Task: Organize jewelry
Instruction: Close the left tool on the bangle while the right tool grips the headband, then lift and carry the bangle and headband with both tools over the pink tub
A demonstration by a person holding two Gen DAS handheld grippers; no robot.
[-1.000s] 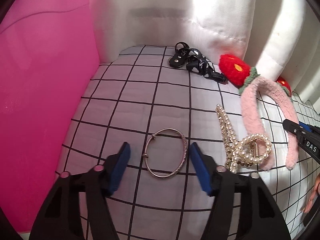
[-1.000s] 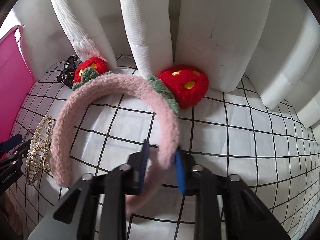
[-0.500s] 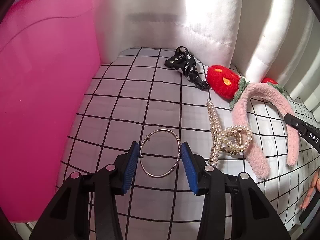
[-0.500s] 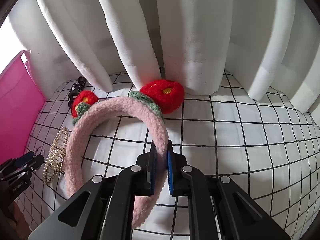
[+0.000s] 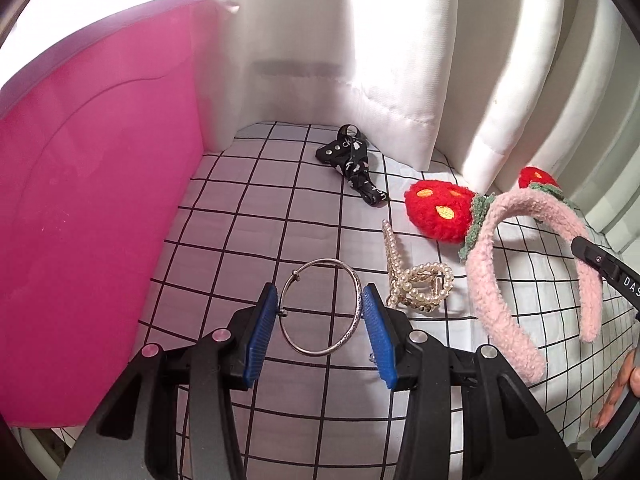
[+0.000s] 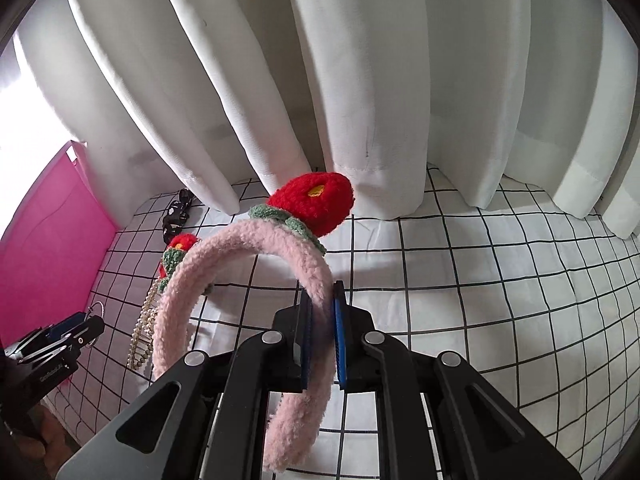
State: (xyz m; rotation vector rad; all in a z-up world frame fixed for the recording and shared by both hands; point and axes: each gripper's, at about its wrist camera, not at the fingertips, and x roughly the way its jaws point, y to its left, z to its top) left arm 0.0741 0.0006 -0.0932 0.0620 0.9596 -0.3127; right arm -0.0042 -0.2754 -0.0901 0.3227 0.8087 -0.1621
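My left gripper (image 5: 320,312) is shut on a thin silver bangle (image 5: 356,280), its blue pads pressing the ring's two sides just above the checked cloth. My right gripper (image 6: 322,320) is shut on a fluffy pink headband (image 6: 240,248) with red strawberry pompoms (image 6: 312,202) and holds it lifted off the cloth. The headband also shows at the right of the left wrist view (image 5: 492,280). A pearl hair claw (image 5: 416,284) lies between bangle and headband. A black strap accessory (image 5: 352,164) lies at the back by the curtain.
A pink bin wall (image 5: 88,184) stands along the left side. White curtain folds (image 6: 360,80) close off the back. The white cloth with black grid lines (image 6: 500,280) covers the surface. The left gripper's body shows at the lower left of the right wrist view (image 6: 52,344).
My left gripper closed onto the bangle and raised it slightly. My right gripper closed on the headband and lifted it off the cloth, so its pompoms now hang in the air.
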